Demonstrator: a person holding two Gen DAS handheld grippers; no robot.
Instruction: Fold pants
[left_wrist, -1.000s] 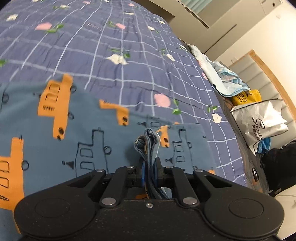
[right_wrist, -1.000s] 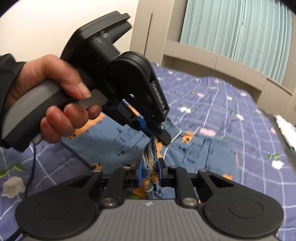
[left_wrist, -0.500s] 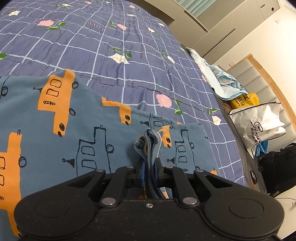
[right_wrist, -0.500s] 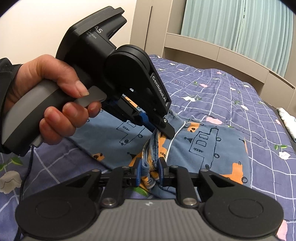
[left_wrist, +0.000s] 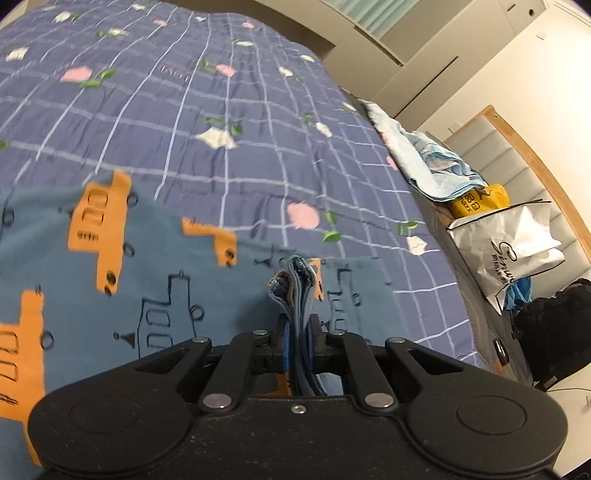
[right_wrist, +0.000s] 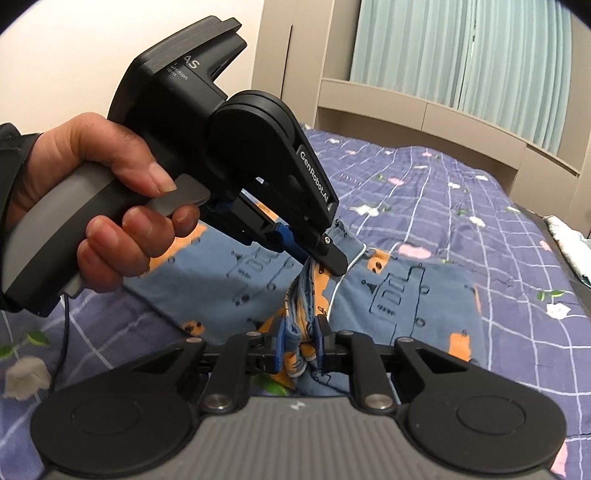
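The pants are blue with orange vehicle prints and lie on the bed; they also show in the right wrist view. My left gripper is shut on a bunched stack of pants fabric edges. My right gripper is shut on another bunch of the same fabric. The left gripper shows in the right wrist view, held by a hand, pinching the fabric just above and beyond my right gripper. A white drawstring hangs beside it.
The bed has a blue checked quilt with flowers. At its right edge lie light blue cloth, a yellow bag, a silver bag and a black bag. A headboard shelf and curtains stand beyond.
Both grippers stay shut on the fabric and have lifted a little. The left gripper sits slightly higher and further from the right one, and the bunched fabric between them is drawn longer.
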